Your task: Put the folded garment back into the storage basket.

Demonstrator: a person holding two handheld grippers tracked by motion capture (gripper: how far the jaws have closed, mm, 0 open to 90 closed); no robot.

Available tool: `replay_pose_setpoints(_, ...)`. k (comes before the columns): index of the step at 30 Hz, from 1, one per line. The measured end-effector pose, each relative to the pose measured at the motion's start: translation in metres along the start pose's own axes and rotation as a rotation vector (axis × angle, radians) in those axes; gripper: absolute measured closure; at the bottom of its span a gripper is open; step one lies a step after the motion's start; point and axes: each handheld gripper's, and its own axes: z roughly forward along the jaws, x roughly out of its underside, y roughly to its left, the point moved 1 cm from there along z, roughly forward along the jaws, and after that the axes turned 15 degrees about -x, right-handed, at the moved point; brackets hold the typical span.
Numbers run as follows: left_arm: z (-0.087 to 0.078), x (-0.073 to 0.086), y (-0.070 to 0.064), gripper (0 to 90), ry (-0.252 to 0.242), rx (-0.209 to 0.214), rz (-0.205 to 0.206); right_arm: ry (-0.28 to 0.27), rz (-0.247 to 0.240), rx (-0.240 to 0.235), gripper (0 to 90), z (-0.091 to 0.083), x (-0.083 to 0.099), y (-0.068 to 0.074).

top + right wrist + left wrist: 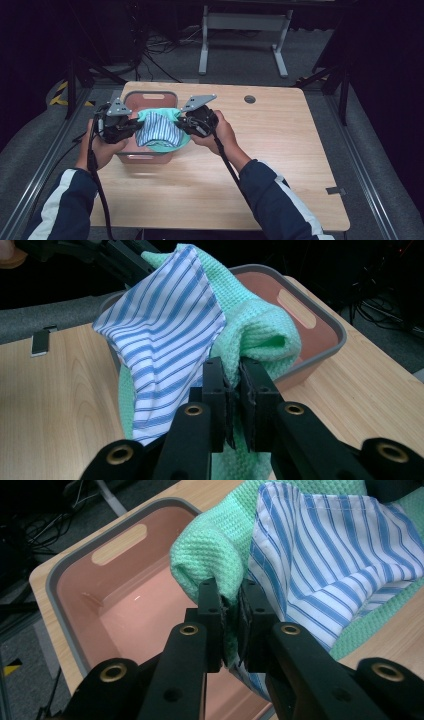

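Observation:
Two cloths hang together above a pink bin (150,96): a mint green waffle cloth (175,145) and a blue-and-white striped cloth (157,131) lying against it. My left gripper (135,124) is shut on their left edge, and my right gripper (182,121) is shut on their right edge. In the left gripper view the jaws pinch the green cloth (210,550) with the striped cloth (325,555) beside it, over the bin (125,610). In the right gripper view the jaws pinch the green cloth (260,335) next to the striped cloth (165,335), the bin (310,315) behind.
The bin with its grey rim stands at the back left of the wooden table (280,145). A round cable hole (250,99) sits near the table's far edge. A white frame (245,30) and cables lie on the floor beyond.

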Motion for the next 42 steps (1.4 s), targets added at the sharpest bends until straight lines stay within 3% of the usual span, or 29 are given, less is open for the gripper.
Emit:
replay_pose_setpoints(15, 0.006, 0.013, 0.020, 82.2, 0.033, -0.040, -0.041, 0.008, 0.014, -0.024, 82.3, 0.036, -0.011, -0.006)
replay_pose_setpoints(17, 0.007, 0.015, 0.023, 82.2, 0.047, -0.045, -0.028, 0.011, 0.017, -0.028, 82.3, 0.042, -0.011, -0.008)
replay_pose_setpoints(34, 0.022, 0.029, 0.035, 82.2, 0.096, -0.107, -0.045, 0.042, 0.029, -0.036, 82.2, 0.078, -0.013, -0.012)
replay_pose_setpoints(42, 0.032, 0.036, 0.037, 82.2, 0.119, -0.107, -0.028, 0.064, 0.035, -0.036, 82.0, 0.092, -0.010, -0.016)
